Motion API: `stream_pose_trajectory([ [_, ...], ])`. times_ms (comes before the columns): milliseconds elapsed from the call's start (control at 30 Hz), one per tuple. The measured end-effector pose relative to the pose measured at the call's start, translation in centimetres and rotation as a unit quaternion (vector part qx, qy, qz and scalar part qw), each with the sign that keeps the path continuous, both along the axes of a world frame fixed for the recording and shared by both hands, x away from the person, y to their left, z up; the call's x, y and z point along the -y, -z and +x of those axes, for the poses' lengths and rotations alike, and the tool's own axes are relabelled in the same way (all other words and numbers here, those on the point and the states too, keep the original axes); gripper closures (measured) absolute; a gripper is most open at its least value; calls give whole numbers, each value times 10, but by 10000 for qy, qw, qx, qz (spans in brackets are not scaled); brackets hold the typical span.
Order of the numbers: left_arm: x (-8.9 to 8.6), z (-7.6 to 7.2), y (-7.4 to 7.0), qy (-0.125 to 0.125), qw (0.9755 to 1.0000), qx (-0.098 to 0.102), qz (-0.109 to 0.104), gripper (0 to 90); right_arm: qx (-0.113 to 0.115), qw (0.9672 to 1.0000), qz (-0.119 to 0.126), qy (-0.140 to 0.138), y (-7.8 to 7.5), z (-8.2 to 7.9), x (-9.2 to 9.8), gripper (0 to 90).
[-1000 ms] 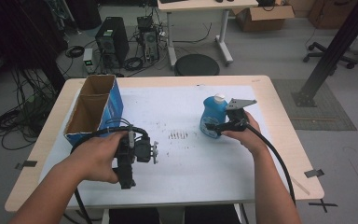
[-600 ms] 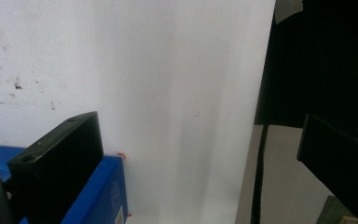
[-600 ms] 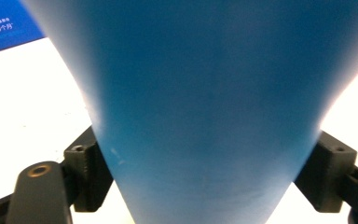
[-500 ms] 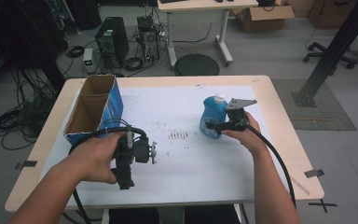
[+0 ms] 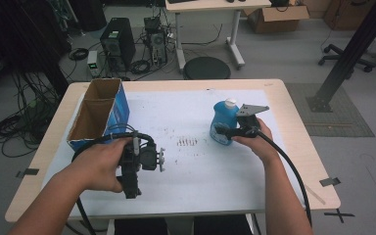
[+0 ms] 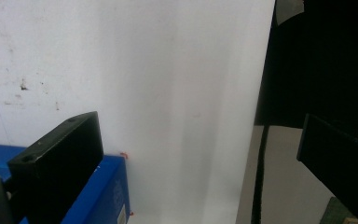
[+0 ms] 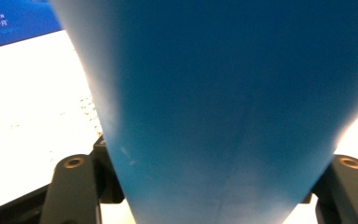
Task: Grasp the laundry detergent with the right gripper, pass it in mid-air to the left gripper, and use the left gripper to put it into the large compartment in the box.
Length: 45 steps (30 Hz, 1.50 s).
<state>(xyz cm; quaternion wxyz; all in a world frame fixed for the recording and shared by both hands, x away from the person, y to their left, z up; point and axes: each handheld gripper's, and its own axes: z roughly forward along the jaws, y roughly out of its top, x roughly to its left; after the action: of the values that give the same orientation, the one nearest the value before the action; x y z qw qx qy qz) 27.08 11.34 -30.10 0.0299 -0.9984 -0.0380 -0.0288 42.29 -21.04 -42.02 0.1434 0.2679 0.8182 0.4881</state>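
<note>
A blue bottle (image 5: 223, 120) with a white cap stands upright on the right half of the white sheet. My right gripper (image 5: 223, 131) reaches it from the right, and its jaws have just been closing with the bottle between them. In the right gripper view the bottle (image 7: 223, 93) spans the whole gap and both jaws of the gripper (image 7: 212, 186) press its sides. My left gripper (image 5: 137, 161) is held low over the sheet at the front left. In its own view the left gripper (image 6: 196, 135) is open with nothing between the jaws.
An open-topped blue cardboard box (image 5: 100, 115) with two compartments stands at the table's left, and a corner of it (image 6: 98, 196) lies close to my left jaw. Dark specks (image 5: 186, 142) mark the sheet's middle. A stool (image 5: 206, 67) and computers (image 5: 112, 41) sit on the floor beyond.
</note>
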Motion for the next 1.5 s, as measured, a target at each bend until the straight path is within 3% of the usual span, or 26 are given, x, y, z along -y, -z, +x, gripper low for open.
stream_pose_trajectory([
  [233,1,1,0,32,10000,6,-13,9,105,9999,-11,20,2,-1,-1,435],
  [567,-1,1,-7,14,9999,62,-129,8,29,9999,-110,-82,-4,-4,-2,463],
  [800,-2,6,-21,-39,9994,184,-278,8,34,9995,-94,-304,-25,-10,3,465],
  [967,3,10,-31,-79,9993,217,-291,8,124,9983,-42,-576,-51,-20,4,464],
  [1067,5,12,-35,-93,9993,248,-272,8,156,9966,8,-803,-68,-28,2,464],
  [1333,11,20,-54,-136,9993,332,-139,8,273,9887,-207,-1459,-102,-58,-16,461],
  [1500,14,23,-65,-134,9992,332,-203,8,373,9800,-191,-1945,-116,-77,-31,460],
])
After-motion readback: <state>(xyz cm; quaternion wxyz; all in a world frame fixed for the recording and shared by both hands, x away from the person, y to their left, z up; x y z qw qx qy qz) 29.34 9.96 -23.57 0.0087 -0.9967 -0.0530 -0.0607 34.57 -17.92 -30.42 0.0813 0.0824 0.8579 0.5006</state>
